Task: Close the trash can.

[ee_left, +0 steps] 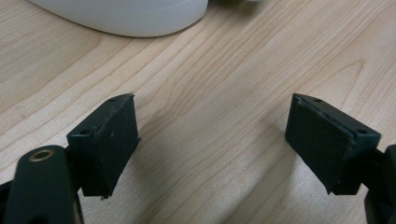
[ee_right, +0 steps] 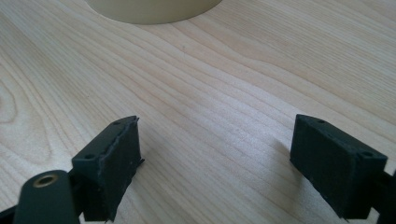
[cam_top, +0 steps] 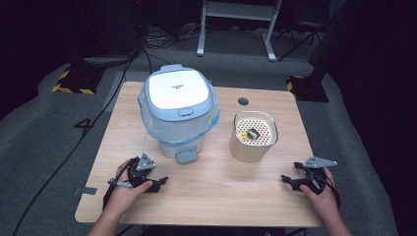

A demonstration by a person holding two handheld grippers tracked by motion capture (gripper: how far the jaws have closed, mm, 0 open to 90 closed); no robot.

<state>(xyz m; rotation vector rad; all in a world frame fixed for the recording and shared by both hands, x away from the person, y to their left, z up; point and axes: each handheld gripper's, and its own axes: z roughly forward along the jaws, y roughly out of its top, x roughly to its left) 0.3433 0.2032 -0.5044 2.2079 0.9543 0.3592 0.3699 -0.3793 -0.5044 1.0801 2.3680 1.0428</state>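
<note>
Both tools rest low over the pale wood-grain bench [cam_top: 216, 196], each spread wide with nothing between its jaws. The left hand-held gripper [cam_top: 156, 183] has the small pedal bin [cam_top: 180, 110] just ahead of it; the right hand-held gripper [cam_top: 290, 181] has the cream canister [cam_top: 253, 136] just ahead and slightly to its inner side. In the left gripper view the bin's rounded white base [ee_left: 126, 18] curves across the top, close in front of the left hand-held gripper's flat black pads [ee_left: 109, 140]; in the right gripper view the canister's cream foot sits in the same place ahead of the pads.

The bin is smooth moulded plastic, a white body with a pale blue rim and a glossy white lid [cam_top: 178, 88] that is down. A thin translucent blue liner bag [cam_top: 147, 115] is folded over the rim and bunches loosely on the sides. A small blue-grey foot pedal [cam_top: 187, 156] juts out at the base on the side facing the person. It is probably light and hollow, so it may slide on the wood if pushed; the bag film is slippery and would pull free instead of carrying the bin. The pedal, or the stiff lid edge, looks like the firmest place to press or pinch.

The canister is a stiff, matte cylinder topped by a perforated insert [cam_top: 255, 130] holding a few small dark and yellow bits [cam_top: 248, 133]. Its rim seems the best hold, as the body looks wide for the jaws.
</note>
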